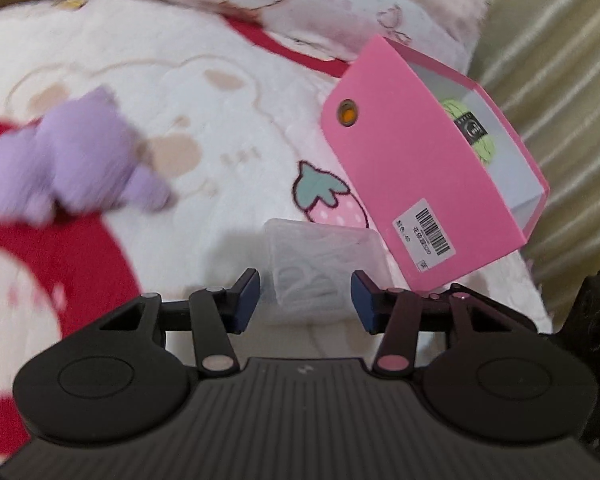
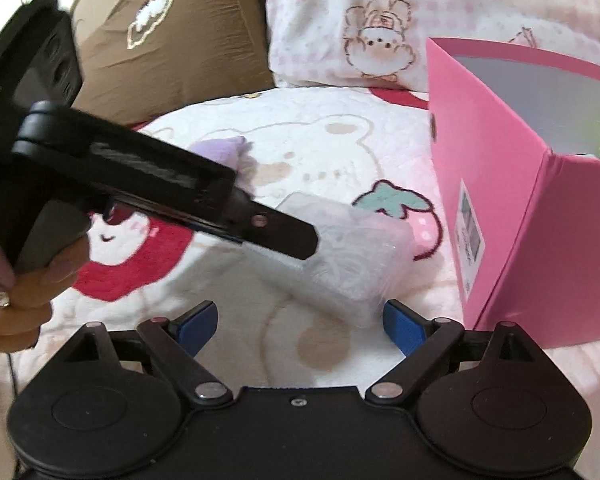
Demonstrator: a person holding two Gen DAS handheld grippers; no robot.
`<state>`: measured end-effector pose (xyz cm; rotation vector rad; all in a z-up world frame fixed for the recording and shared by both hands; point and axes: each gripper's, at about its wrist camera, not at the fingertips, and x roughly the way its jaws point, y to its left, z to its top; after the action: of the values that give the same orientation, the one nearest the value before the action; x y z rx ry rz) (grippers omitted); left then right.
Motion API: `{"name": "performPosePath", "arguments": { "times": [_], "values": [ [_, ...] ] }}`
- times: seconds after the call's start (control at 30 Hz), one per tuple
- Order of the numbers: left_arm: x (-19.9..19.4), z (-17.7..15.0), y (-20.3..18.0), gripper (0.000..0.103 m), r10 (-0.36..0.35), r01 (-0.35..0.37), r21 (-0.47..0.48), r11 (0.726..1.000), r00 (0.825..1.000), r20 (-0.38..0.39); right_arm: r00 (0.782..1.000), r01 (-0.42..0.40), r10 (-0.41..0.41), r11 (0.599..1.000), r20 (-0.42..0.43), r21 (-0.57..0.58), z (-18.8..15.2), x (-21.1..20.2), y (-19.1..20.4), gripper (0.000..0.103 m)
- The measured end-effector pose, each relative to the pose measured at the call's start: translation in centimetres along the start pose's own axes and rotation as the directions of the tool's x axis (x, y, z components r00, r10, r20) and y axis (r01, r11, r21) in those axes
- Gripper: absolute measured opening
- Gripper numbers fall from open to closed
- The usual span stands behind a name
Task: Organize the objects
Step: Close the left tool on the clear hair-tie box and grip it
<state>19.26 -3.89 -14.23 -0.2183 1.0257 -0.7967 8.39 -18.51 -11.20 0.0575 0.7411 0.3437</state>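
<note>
A clear plastic case of small white items lies on the cartoon-print blanket. My left gripper is open, its blue pads on either side of the case's near end, not closed on it. The case also shows in the right wrist view, where the left gripper reaches over it. My right gripper is open and empty, just short of the case. A pink box stands to the right, open, with a green yarn ball inside. A purple plush toy lies to the left.
The pink box also shows in the right wrist view, close to my right gripper's right finger. A brown pillow and a pink-print pillow lie at the back. A ribbed cream curtain is at far right.
</note>
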Motion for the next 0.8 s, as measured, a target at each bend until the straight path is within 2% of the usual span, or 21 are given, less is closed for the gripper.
{"name": "performPosePath", "arguments": {
  "times": [0.13, 0.27, 0.33, 0.4, 0.5, 0.57, 0.6, 0.7, 0.8],
  "values": [
    [-1.0, -1.0, 0.0, 0.048, 0.025, -0.026, -0.083, 0.996, 1.000, -0.015, 1.000, -0.001, 0.000, 0.993, -0.006, -0.119, -0.4, -0.5, 1.5, 0.093],
    [-1.8, -3.0, -0.1, 0.048, 0.037, -0.042, -0.178, 0.983, 0.999, -0.031, 0.999, -0.041, 0.038, 0.995, -0.028, -0.095, 0.0, -0.7, 1.2, 0.093],
    [-1.9, -3.9, -0.4, 0.048, 0.069, -0.076, -0.222, 0.972, 0.997, -0.042, 0.998, -0.053, 0.050, 0.990, -0.025, -0.133, -0.1, -1.3, 1.5, 0.093],
    [-2.4, -4.5, -0.5, 0.048, 0.097, -0.098, -0.268, 0.958, 0.995, -0.019, 0.997, -0.078, 0.071, 0.980, -0.041, -0.184, -0.2, -1.6, 2.0, 0.093],
    [-3.3, -5.1, -0.8, 0.045, 0.144, -0.134, -0.285, 0.949, 0.989, 0.014, 0.992, -0.105, 0.085, 0.965, -0.092, -0.240, -0.3, -1.8, 2.7, 0.094],
    [-3.7, -5.7, -0.9, 0.046, 0.146, -0.130, -0.314, 0.940, 0.989, 0.027, 0.991, -0.110, 0.088, 0.965, -0.101, -0.236, -0.4, -1.8, 2.7, 0.094],
    [-3.9, -5.9, -1.0, 0.046, 0.154, -0.136, -0.317, 0.939, 0.987, 0.035, 0.991, -0.107, 0.084, 0.968, -0.106, -0.229, -0.4, -1.8, 2.7, 0.094],
    [-4.4, -5.9, -0.7, 0.046, 0.244, -0.217, -0.283, 0.934, 0.968, 0.062, 0.993, -0.082, 0.061, 0.970, -0.098, -0.230, -0.4, -1.8, 3.0, 0.093],
    [-4.7, -5.7, 0.9, 0.044, 0.258, -0.224, -0.314, 0.923, 0.963, 0.073, 0.996, -0.050, 0.027, 0.965, -0.089, -0.259, -0.4, -2.0, 3.7, 0.093]
  ]
}}
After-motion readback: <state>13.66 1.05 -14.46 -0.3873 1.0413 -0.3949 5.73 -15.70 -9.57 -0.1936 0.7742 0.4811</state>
